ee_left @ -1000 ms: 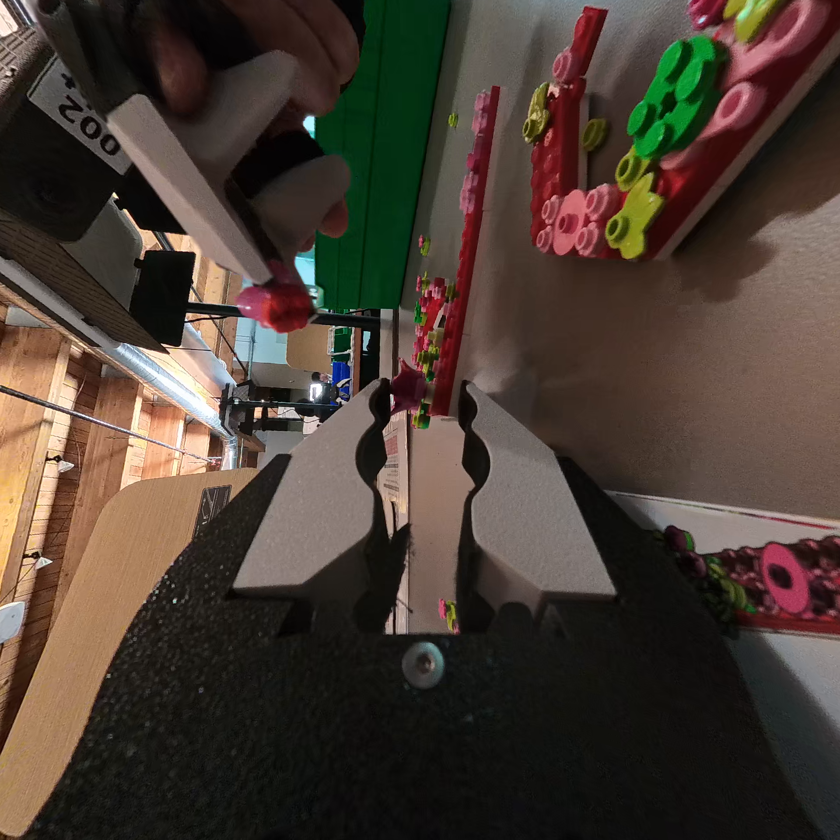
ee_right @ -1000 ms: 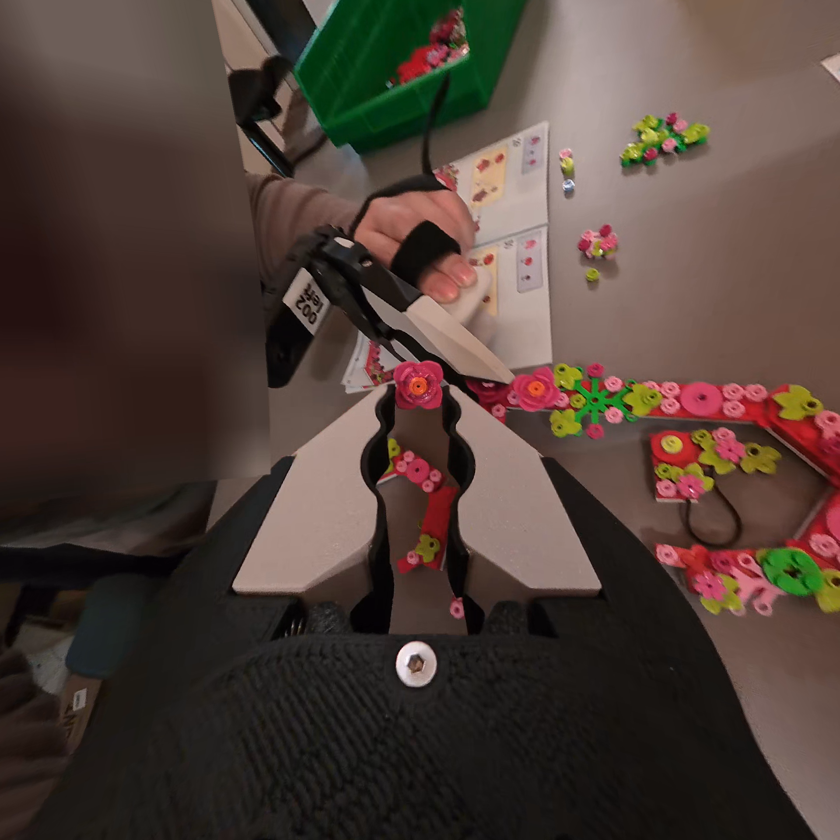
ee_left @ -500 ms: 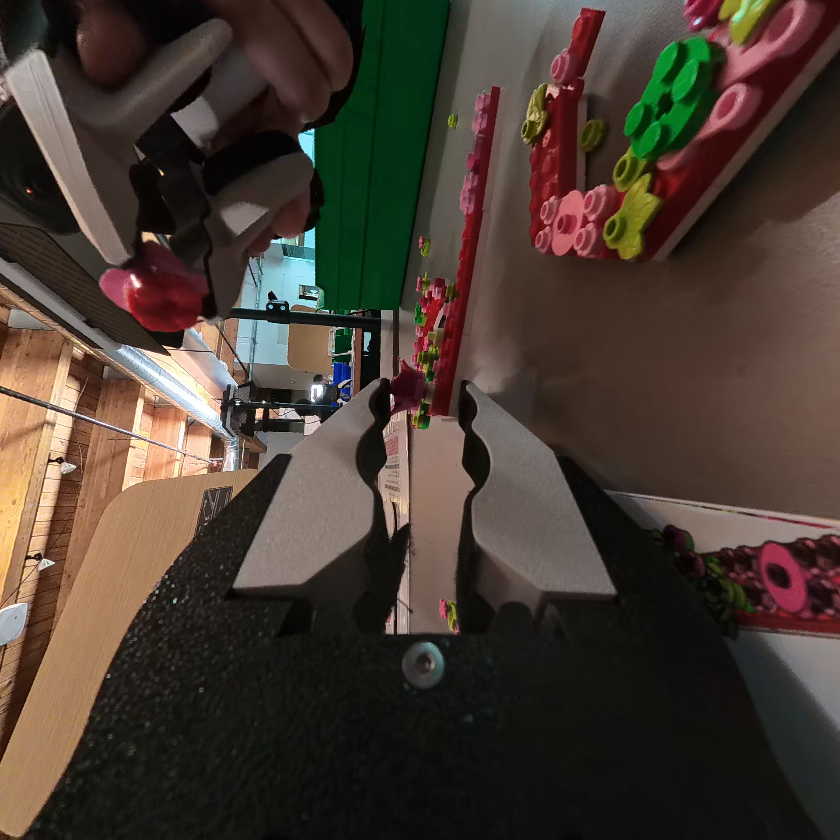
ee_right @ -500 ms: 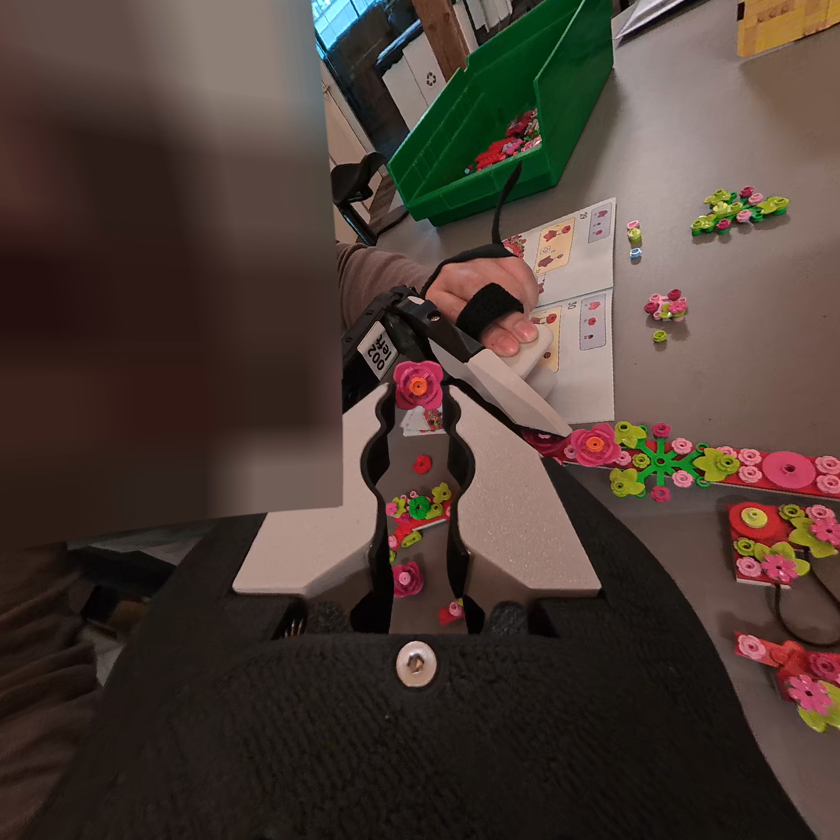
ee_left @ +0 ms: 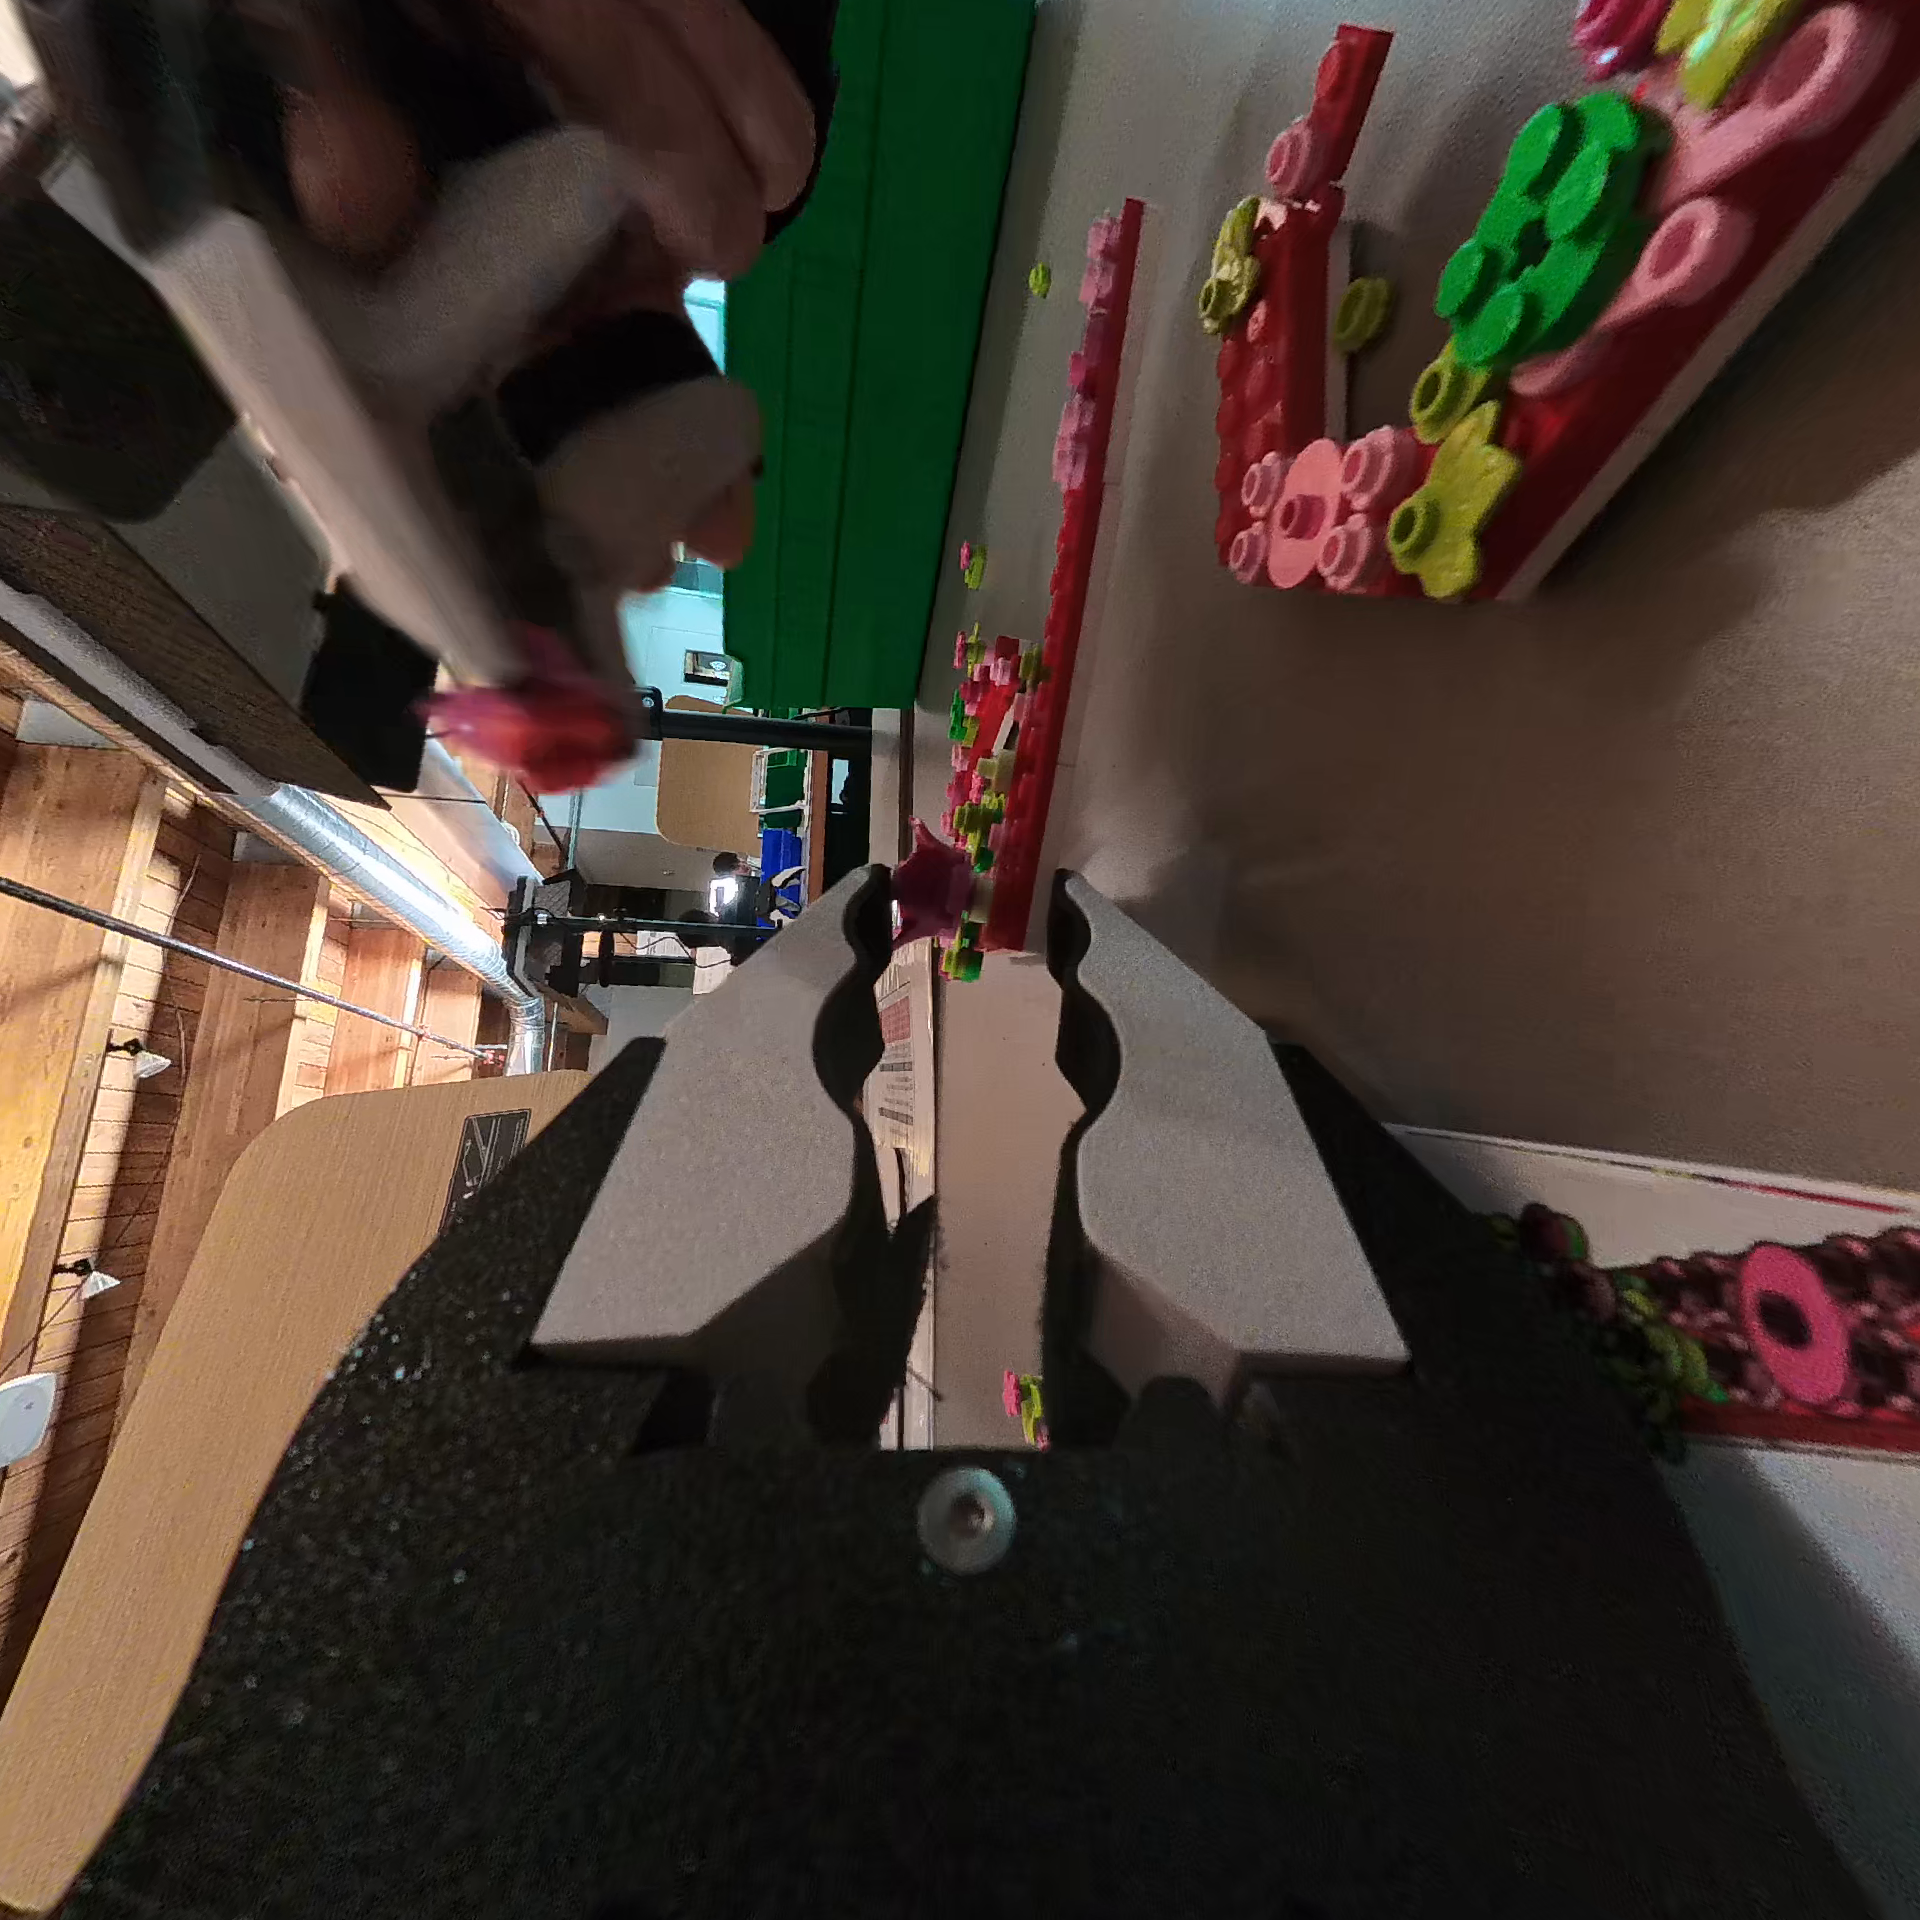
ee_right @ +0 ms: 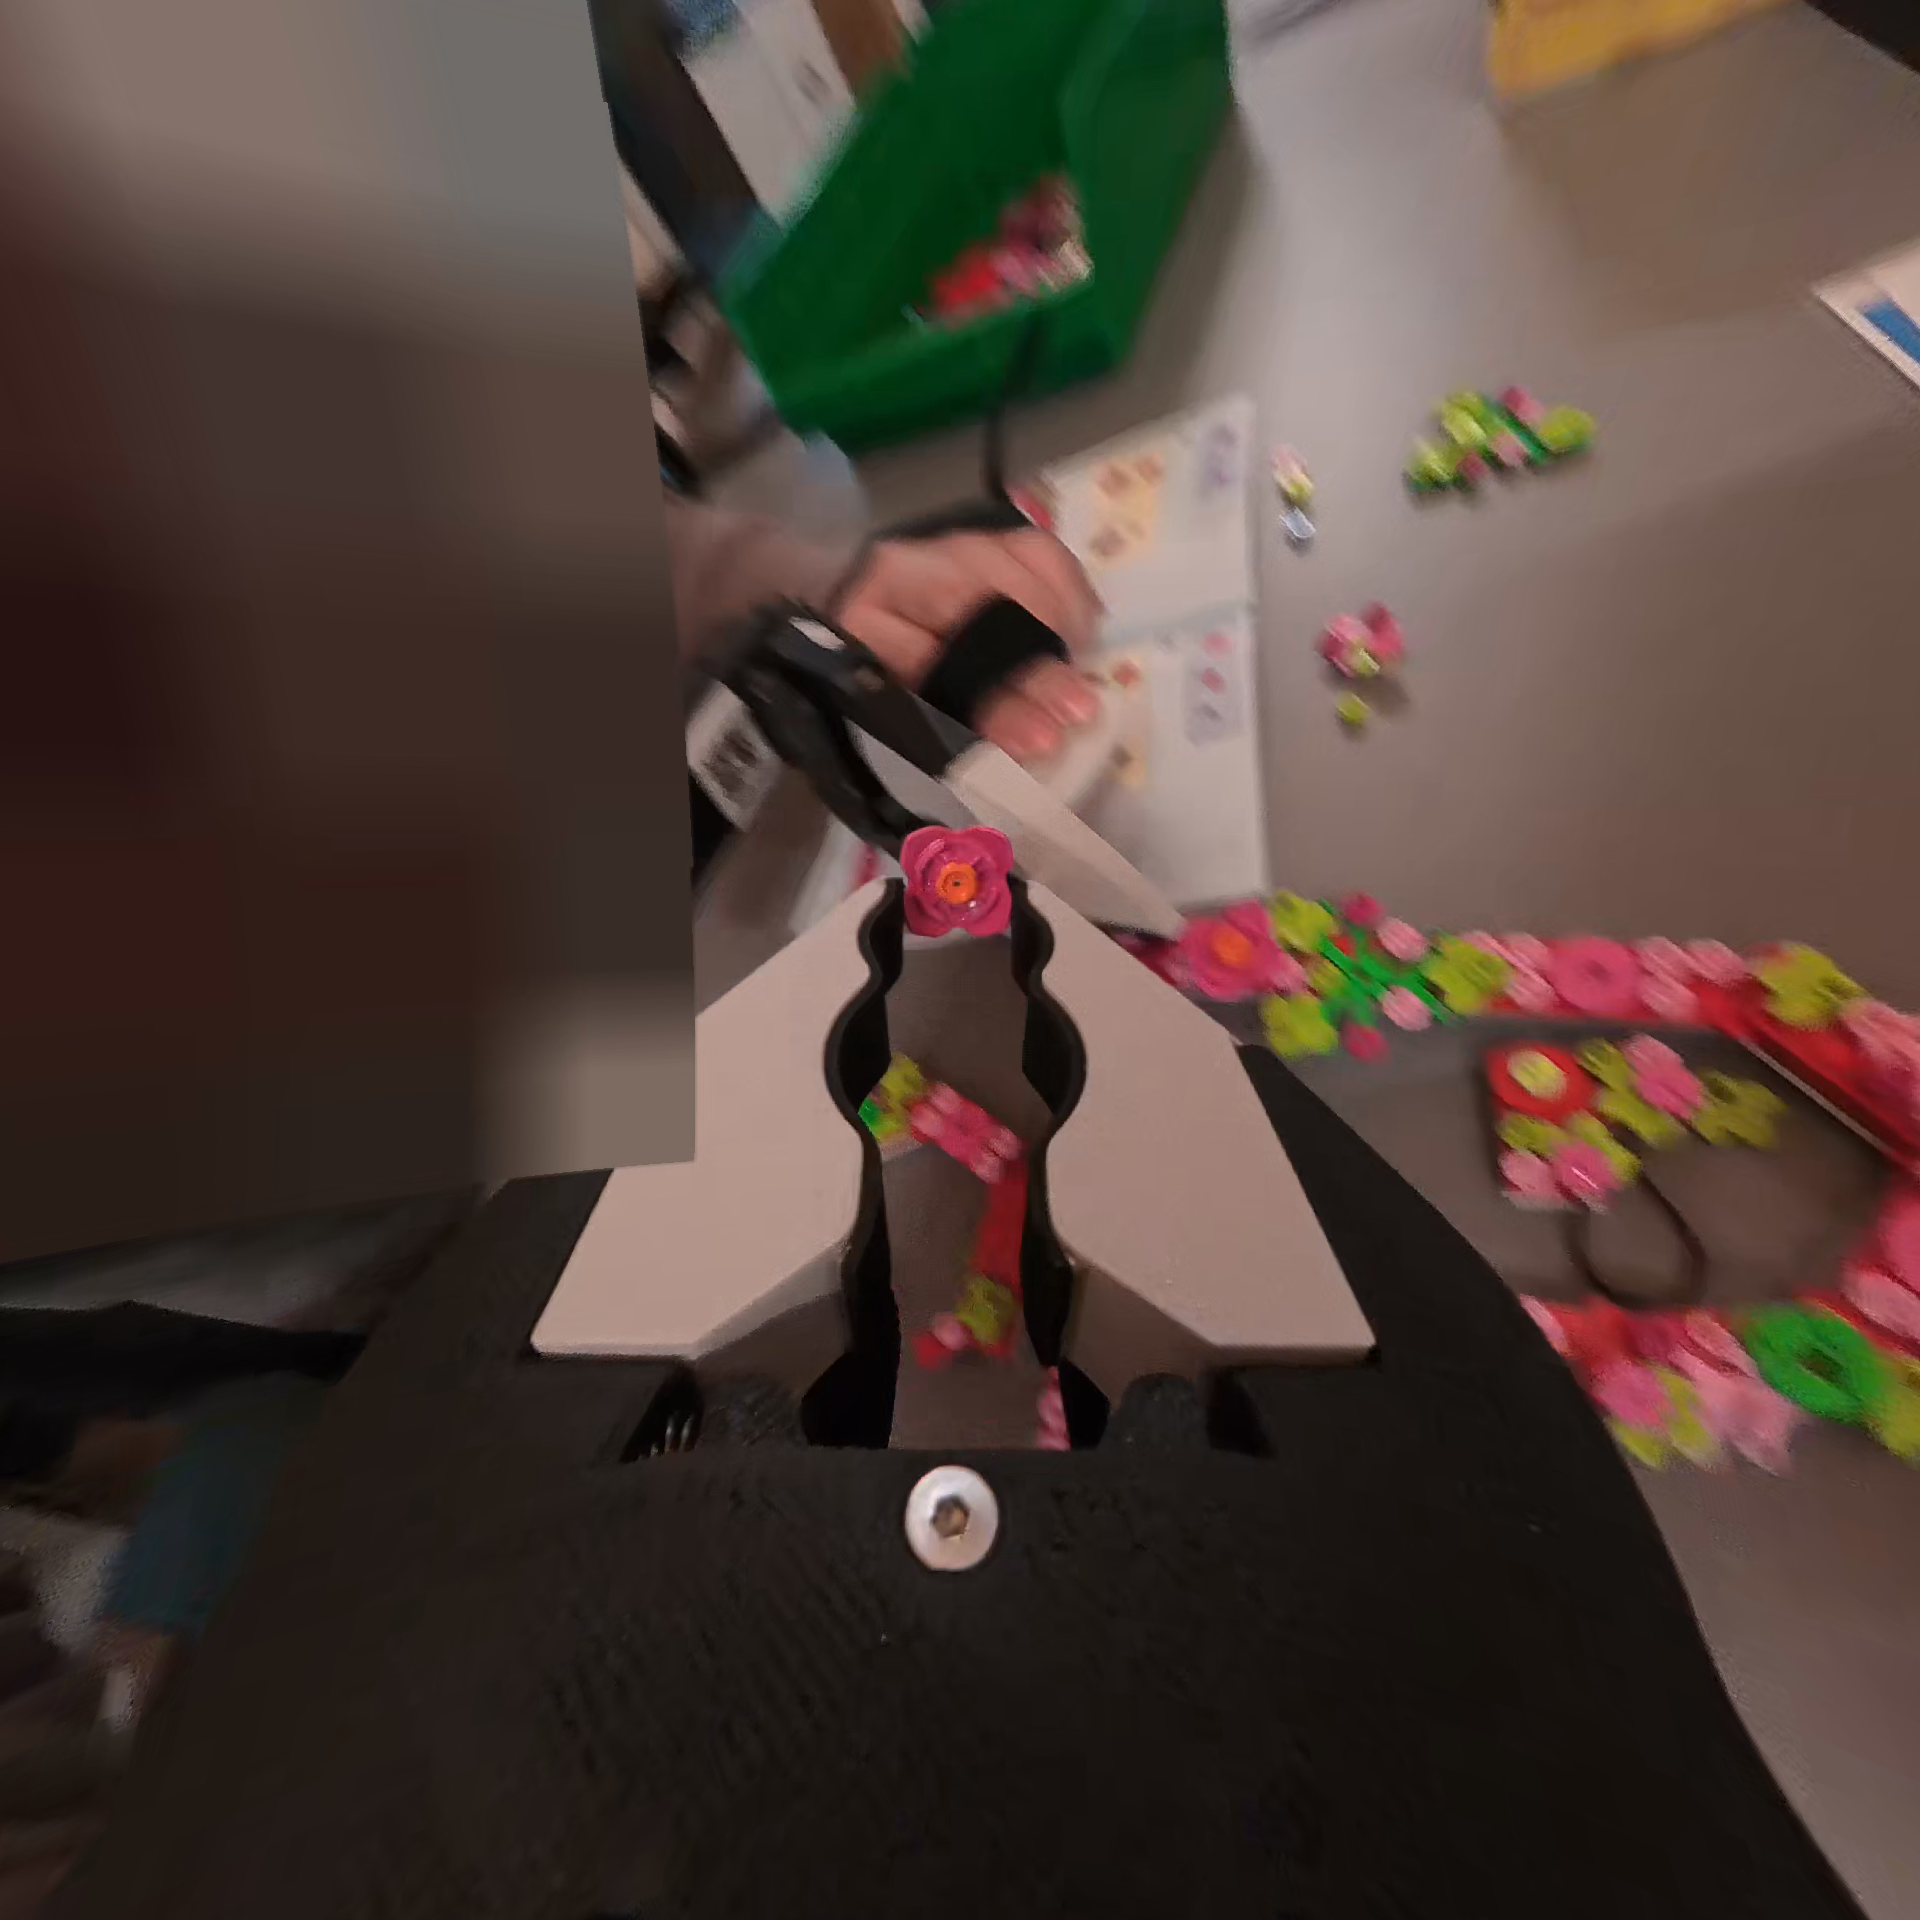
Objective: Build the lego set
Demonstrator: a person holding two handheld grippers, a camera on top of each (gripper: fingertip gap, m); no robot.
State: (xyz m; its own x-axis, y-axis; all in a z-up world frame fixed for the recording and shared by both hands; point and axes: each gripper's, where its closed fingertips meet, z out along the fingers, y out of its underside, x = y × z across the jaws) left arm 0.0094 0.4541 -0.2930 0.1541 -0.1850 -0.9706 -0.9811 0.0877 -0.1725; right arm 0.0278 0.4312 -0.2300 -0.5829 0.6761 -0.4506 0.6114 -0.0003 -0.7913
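My right gripper (ee_right: 956,896) is shut on a magenta flower with an orange centre (ee_right: 956,883) and holds it in the air. It shows blurred at the upper left of the left wrist view (ee_left: 530,707). My left gripper (ee_left: 966,894) lies on its side on the table, its jaws closed around the near end of a long red strip (ee_left: 1070,540) set with pink and green flowers. A magenta flower (ee_left: 928,896) sits on that end. In the right wrist view the held flower hangs just left of the left gripper's upper finger (ee_right: 1039,842) and the strip (ee_right: 1558,977).
A green bin (ee_right: 935,208) with loose pieces stands behind. An open instruction booklet (ee_right: 1174,582) lies under the person's hand (ee_right: 966,603). Other red flower plates (ee_right: 1610,1112) (ee_left: 1455,364), a black loop (ee_right: 1631,1268) and small piece clusters (ee_right: 1496,436) lie on the grey table.
My right gripper, with the flower, swung up and away, then came back down toward the strip end. The right view is now blurred by motion. My left gripper stayed still.
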